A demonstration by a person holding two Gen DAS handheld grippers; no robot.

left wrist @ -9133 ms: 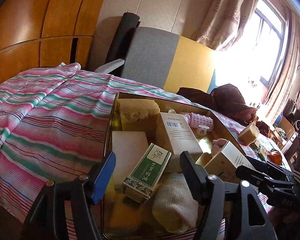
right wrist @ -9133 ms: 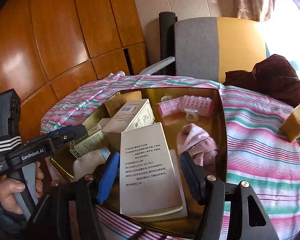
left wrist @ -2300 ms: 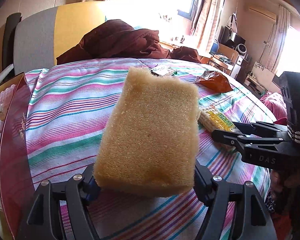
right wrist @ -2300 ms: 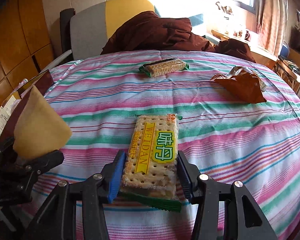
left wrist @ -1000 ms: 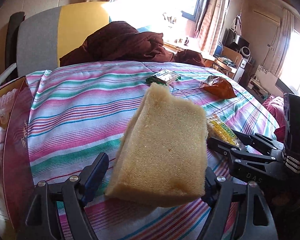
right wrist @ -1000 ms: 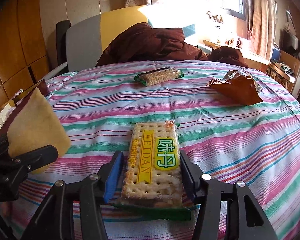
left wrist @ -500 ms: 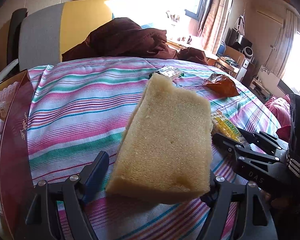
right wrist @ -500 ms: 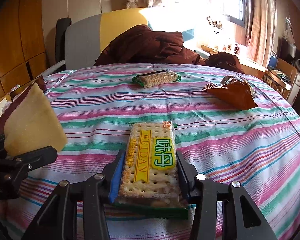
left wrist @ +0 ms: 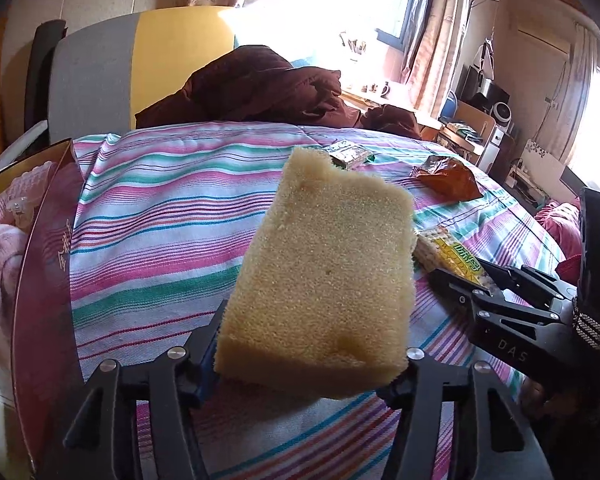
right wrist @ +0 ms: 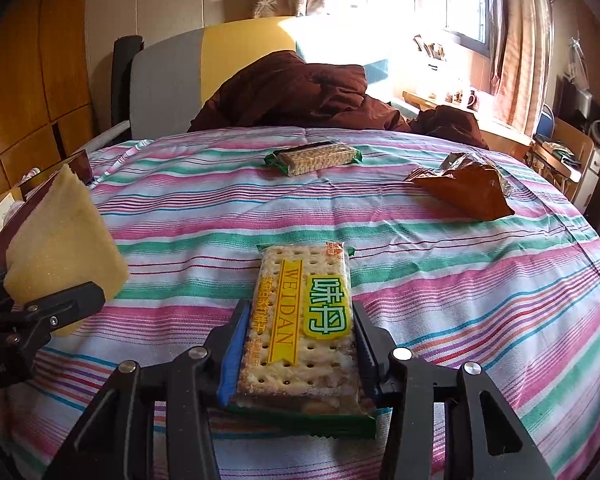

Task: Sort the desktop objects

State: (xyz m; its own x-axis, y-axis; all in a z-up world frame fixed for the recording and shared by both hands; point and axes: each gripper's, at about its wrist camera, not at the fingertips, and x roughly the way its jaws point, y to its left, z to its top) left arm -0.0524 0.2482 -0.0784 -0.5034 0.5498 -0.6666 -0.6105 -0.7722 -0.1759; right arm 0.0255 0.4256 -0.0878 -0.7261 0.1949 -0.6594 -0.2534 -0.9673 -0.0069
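A second ago my left gripper had its near finger standing clear of the sponge, which leaned against the other one; now both fingers press its lower edge again, so I have it pinched and tilted up over the striped cloth. Nine seconds back both grippers were over the gold tin, among boxes and a pink towel; since then I have swung right, away from it, and the tin sits at the left edge of my left view. I take that to mean the sponge was fetched from the cloth and belongs in the tin with the other household bits, so the regrip readies it for the carry back. My right gripper is closed on the near end of the cracker pack, which lies flat or nearly flat on the cloth; its hold looks the same as a moment ago, and I cannot tell if the pack has left the surface. A second cracker pack and a brown snack bag lie farther out, well apart, not yet sorted. My left gripper is held to the left of the right one and a little above the cloth, pointing forward across the table; the right one is low, its fingers level with the pack, aimed toward the window.
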